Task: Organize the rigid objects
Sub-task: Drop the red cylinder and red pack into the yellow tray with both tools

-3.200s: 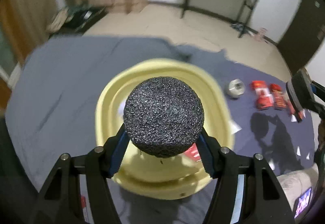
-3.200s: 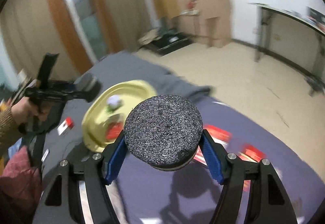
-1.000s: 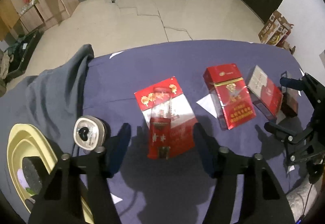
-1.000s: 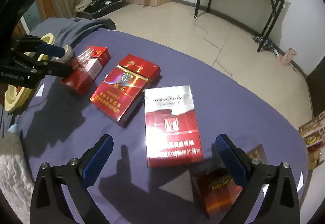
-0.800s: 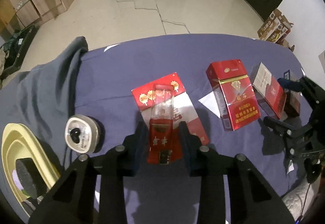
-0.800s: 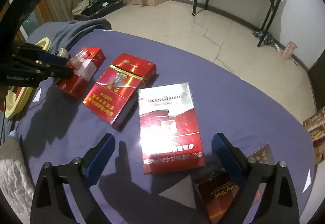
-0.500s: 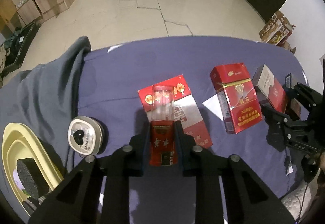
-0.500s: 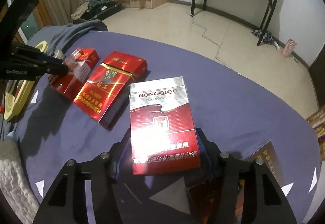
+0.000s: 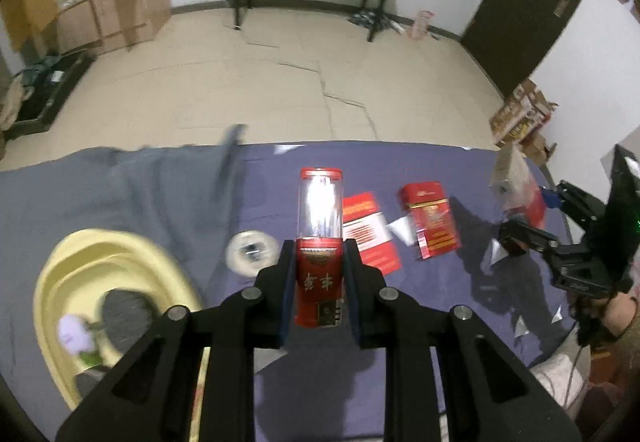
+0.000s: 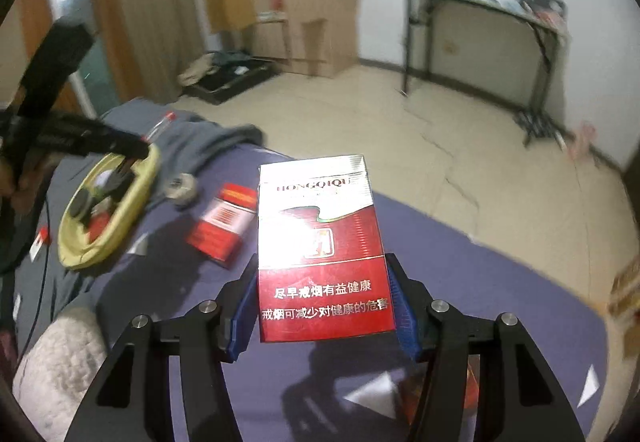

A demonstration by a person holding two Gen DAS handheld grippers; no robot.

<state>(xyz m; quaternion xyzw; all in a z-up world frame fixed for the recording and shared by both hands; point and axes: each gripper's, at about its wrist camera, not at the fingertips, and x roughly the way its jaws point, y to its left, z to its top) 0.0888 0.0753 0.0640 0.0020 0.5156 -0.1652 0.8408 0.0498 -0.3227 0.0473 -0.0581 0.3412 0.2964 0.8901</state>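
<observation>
My left gripper (image 9: 319, 274) is shut on a red tube with a clear top (image 9: 320, 226), held upright above the purple cloth. My right gripper (image 10: 322, 306) is shut on a red and silver cigarette pack (image 10: 320, 242), lifted off the cloth. In the left wrist view the right gripper (image 9: 532, 217) shows at the far right with that pack (image 9: 516, 185). A yellow basin (image 9: 52, 282) at the left holds black foam balls (image 9: 124, 316). On the cloth lie a round tin (image 9: 252, 252), a red and white flat pack (image 9: 370, 238) and a red pack (image 9: 430, 219).
A grey blanket (image 9: 152, 185) covers the left half of the bed around the basin (image 10: 148, 169). A dark red pack (image 10: 460, 390) lies under my right gripper. White fleece (image 10: 60, 354) sits at the near edge. Paper scraps dot the cloth. Bare floor lies beyond.
Both grippers have shut, the left on the red tube and the right on the cigarette pack, and raised them off the cloth. Earlier each carried a black foam ball.
</observation>
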